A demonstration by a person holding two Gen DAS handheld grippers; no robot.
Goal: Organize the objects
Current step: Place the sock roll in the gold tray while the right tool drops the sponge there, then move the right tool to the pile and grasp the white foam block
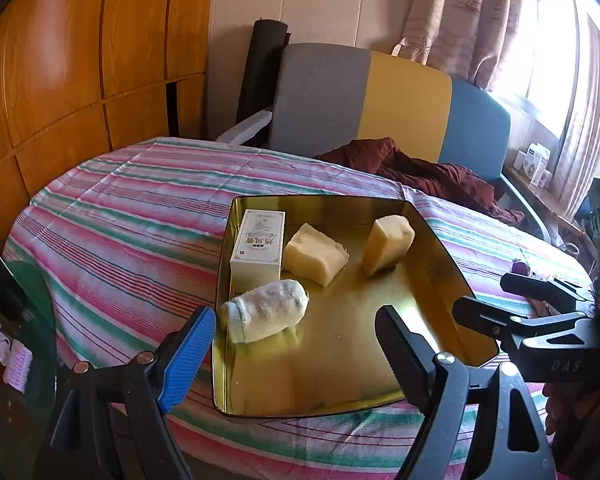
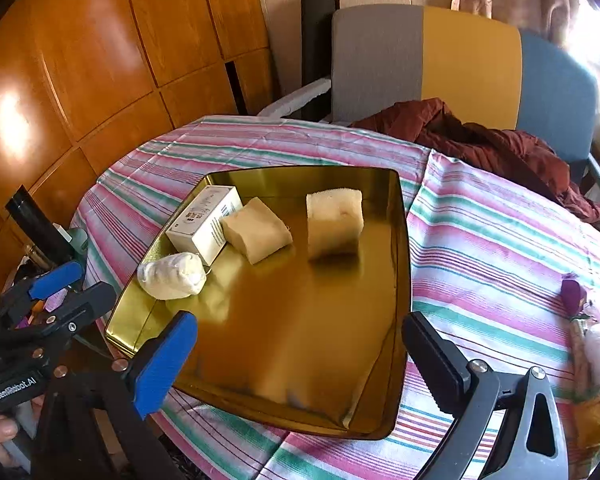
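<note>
Gold-coloured metal makes up the shallow tray (image 2: 400, 248) that sits on our striped tablecloth (image 2: 480, 240), and four things already lie in it: a white box (image 2: 204, 222) against the far-left wall, a rolled white sock (image 2: 172, 276) near it at the left edge, a pale sponge block (image 2: 256, 230) touching the box, and a second sponge block (image 2: 334, 220) standing apart toward the far right. We hold our left gripper (image 1: 296, 344) with its jaws spread wide and nothing between them, just over the tray's near-left edge and close to the sock. Our right gripper (image 2: 300, 354) is likewise wide open and empty, hovering over the bare near part of the tray.

We judge the tray mostly filled, with loose items possibly left on the cloth at the far right, where a small purple object (image 2: 572, 292) lies.

Several things could go wrong. Our two grippers are close together, so crossing them could make them knock. The tray floor looks slick, and a nudge from a finger could slide the sponges or roll the sock. Its low walls could catch a fingertip and shift the whole tray on the cloth. The upright sponge looks easy to topple.
</note>
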